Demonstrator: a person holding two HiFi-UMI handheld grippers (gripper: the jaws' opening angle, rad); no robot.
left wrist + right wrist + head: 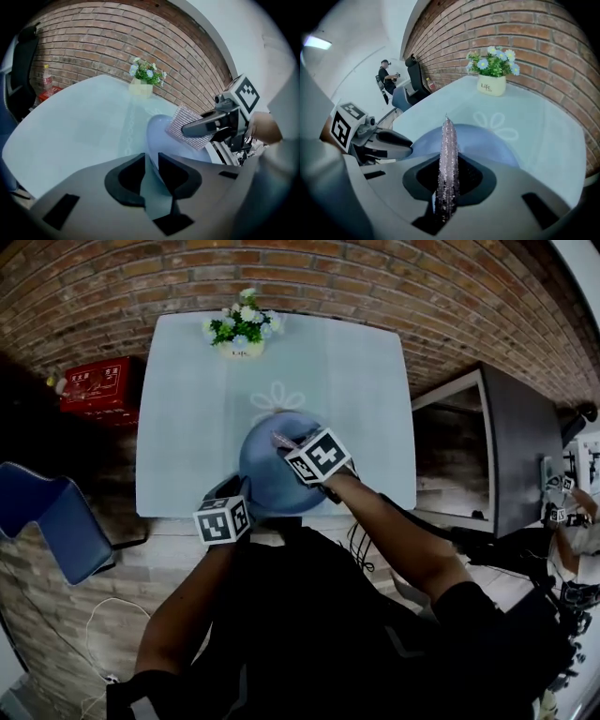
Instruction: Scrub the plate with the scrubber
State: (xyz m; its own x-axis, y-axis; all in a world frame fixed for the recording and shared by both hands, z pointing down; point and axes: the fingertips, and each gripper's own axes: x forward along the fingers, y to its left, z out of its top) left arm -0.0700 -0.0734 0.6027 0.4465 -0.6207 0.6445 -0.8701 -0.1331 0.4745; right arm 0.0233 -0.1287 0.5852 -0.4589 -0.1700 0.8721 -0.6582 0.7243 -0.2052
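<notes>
A blue plate [267, 479] lies near the front edge of the pale table [187, 427]. Its near rim sits between the pads of my left gripper [239, 493], which is shut on it. In the left gripper view the plate [161, 138] stands tilted up, its rim filling the gap of the left gripper [151, 171]. My right gripper [292, 448] is shut on a thin silvery mesh scrubber [283, 440], held over the plate's far half. The scrubber [449, 154] shows edge-on in the right gripper [449, 185], above the plate [492, 145]. From the left gripper view the scrubber [187, 124] lies flat against the plate's face.
A white pot of flowers [241, 334] stands at the table's far edge by the brick wall. A red box [98, 385] and a blue chair [56, 521] are on the left, a dark cabinet [511, 446] on the right. A person [386, 77] stands far off.
</notes>
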